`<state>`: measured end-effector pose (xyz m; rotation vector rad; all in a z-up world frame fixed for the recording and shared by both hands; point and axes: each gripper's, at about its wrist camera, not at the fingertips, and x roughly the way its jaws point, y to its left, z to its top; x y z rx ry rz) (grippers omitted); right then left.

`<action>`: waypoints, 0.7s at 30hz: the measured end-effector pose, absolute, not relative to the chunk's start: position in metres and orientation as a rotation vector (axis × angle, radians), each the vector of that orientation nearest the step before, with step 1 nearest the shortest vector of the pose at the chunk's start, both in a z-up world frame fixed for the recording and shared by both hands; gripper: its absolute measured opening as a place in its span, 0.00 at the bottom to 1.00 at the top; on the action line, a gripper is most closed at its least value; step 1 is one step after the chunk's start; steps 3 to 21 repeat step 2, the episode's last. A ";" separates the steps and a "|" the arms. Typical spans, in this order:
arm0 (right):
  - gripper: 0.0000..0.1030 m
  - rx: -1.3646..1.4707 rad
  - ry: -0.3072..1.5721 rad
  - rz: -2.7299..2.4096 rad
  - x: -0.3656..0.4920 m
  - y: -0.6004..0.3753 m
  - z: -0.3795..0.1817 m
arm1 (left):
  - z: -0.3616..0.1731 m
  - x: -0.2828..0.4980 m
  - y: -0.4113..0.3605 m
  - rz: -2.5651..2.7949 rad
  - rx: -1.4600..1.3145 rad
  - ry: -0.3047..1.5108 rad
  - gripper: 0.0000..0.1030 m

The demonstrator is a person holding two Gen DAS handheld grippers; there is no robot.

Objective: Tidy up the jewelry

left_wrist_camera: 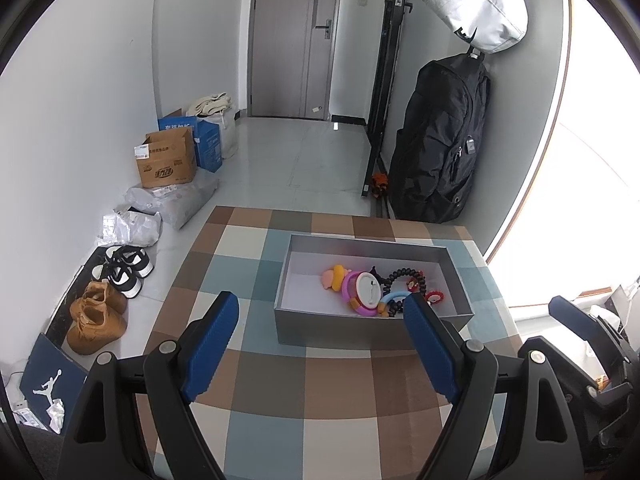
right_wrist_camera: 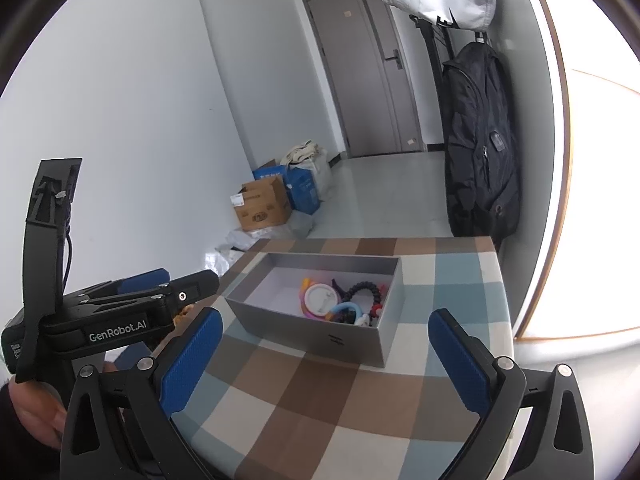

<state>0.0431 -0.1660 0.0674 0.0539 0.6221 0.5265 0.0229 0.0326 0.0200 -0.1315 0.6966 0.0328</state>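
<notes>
A grey open box (left_wrist_camera: 296, 328) stands on the checkered table (left_wrist_camera: 320, 400); it also shows in the right wrist view (right_wrist_camera: 320, 340). Inside lie colourful jewelry pieces: a pink and white round piece (left_wrist_camera: 362, 292), a black beaded bracelet (left_wrist_camera: 404, 274), a light blue ring (left_wrist_camera: 394, 298) and a small red piece (left_wrist_camera: 436, 296). The same pile (right_wrist_camera: 340, 300) shows in the right wrist view. My left gripper (left_wrist_camera: 320, 312) is open and empty just before the box. My right gripper (right_wrist_camera: 326, 328) is open and empty, near the box's front corner. The left gripper's body (right_wrist_camera: 120, 316) shows to its left.
The table ends at the far side and on the left. On the floor to the left lie shoes (left_wrist_camera: 120, 272), cardboard boxes (left_wrist_camera: 166, 160) and plastic bags (left_wrist_camera: 176, 200). A black backpack (left_wrist_camera: 440, 140) and a white bag (left_wrist_camera: 476, 0) hang at the right wall.
</notes>
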 end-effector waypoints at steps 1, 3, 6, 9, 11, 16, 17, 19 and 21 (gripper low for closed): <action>1.00 0.053 0.627 0.527 0.045 -0.165 0.066 | 0.020 0.023 0.033 0.031 -0.135 0.696 0.79; 1.00 0.051 0.631 0.526 0.045 -0.164 0.065 | 0.019 0.024 0.034 0.031 -0.141 0.698 0.79; 1.00 0.051 0.631 0.526 0.045 -0.164 0.065 | 0.019 0.024 0.034 0.031 -0.141 0.698 0.79; 1.00 0.051 0.631 0.526 0.045 -0.164 0.065 | 0.019 0.024 0.034 0.031 -0.141 0.698 0.79; 1.00 0.051 0.631 0.526 0.045 -0.164 0.065 | 0.019 0.024 0.034 0.031 -0.141 0.698 0.79; 1.00 0.051 0.631 0.526 0.045 -0.164 0.065 | 0.019 0.024 0.034 0.031 -0.141 0.698 0.79; 1.00 0.051 0.631 0.526 0.045 -0.164 0.065 | 0.019 0.024 0.034 0.031 -0.141 0.698 0.79; 1.00 0.051 0.631 0.526 0.045 -0.164 0.065 | 0.019 0.024 0.034 0.031 -0.141 0.698 0.79; 1.00 0.051 0.631 0.526 0.045 -0.164 0.065 | 0.019 0.024 0.034 0.031 -0.141 0.698 0.79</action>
